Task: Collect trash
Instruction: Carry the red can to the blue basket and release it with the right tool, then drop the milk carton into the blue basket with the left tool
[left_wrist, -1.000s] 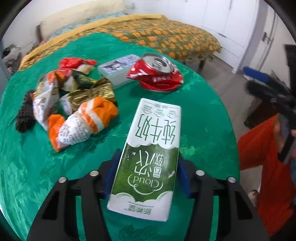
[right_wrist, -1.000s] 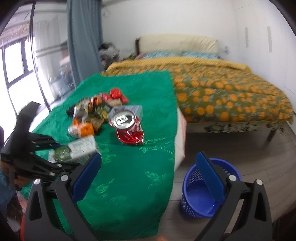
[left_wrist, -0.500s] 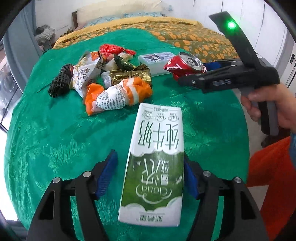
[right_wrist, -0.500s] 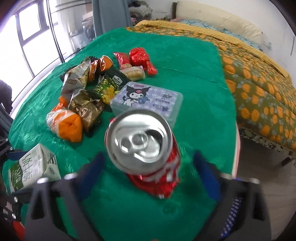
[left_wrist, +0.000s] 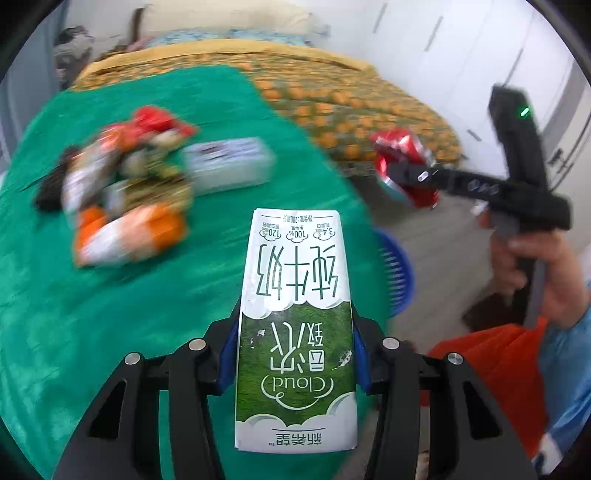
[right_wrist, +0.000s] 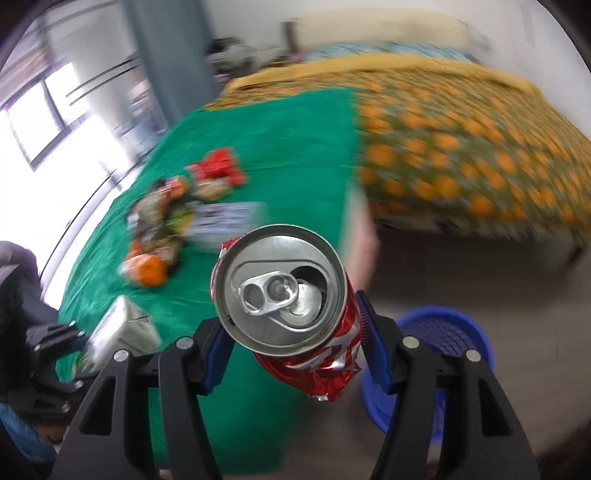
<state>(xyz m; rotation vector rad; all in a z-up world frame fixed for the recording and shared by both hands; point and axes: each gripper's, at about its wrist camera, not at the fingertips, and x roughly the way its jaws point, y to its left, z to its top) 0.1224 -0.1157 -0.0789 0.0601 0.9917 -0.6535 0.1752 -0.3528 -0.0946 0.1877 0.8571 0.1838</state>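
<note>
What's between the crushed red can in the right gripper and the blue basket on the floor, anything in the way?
Nothing visible. The right gripper holds the crushed can past the edge of the green table, and the blue basket sits open on bare floor just beyond and below it.

**Green, red and orange**

The milk carton (left_wrist: 295, 325) is white and dark green. The crushed can (right_wrist: 295, 306) is red with a silver top. The tablecloth (left_wrist: 110, 295) is emerald; the bedspread (right_wrist: 461, 155) olive with orange dots; the basket (right_wrist: 450, 332) blue.
</note>
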